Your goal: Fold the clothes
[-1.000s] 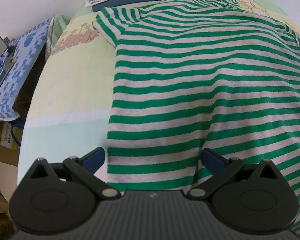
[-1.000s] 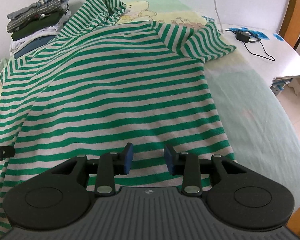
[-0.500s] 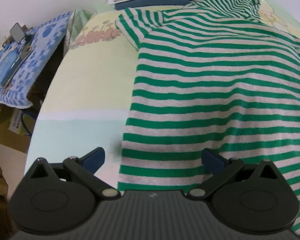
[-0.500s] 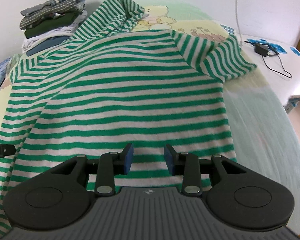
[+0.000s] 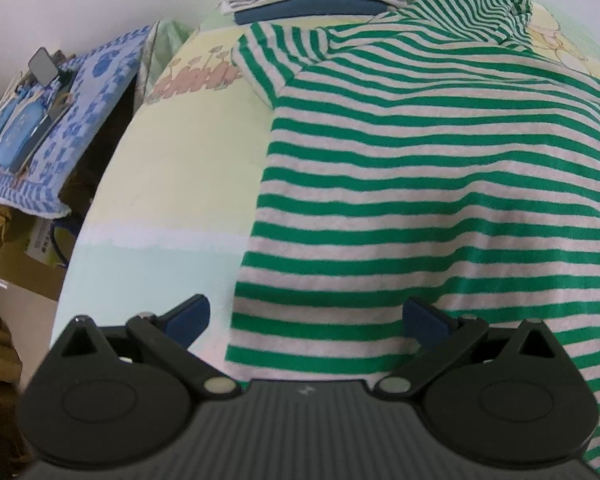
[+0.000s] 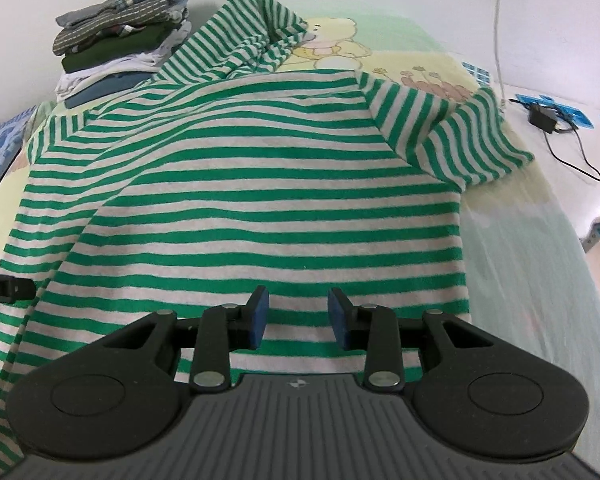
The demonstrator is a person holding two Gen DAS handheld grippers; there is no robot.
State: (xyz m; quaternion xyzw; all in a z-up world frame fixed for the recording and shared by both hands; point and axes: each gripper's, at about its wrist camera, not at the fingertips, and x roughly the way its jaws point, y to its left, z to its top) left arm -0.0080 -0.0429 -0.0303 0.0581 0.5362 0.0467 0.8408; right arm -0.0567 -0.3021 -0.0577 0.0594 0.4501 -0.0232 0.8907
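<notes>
The shirt [image 6: 260, 184], green-and-grey striped, lies spread flat on the bed [image 5: 172, 184], hood toward the stack of folded clothes [image 6: 120, 52]; over the last second the left claw [image 5: 306, 316] has slid sideways, so the shirt's left edge now runs between its wide-apart jaws, nothing clamped; the right claw [image 6: 298, 312] hangs over the hem, half apart and empty; a grab at the hem looks likely next; no label on the shirt reads, only indistinct letters on a black tab [image 6: 4, 288] at the edge.

Green-striped shirt [image 6: 252, 208], spread flat on bed
</notes>
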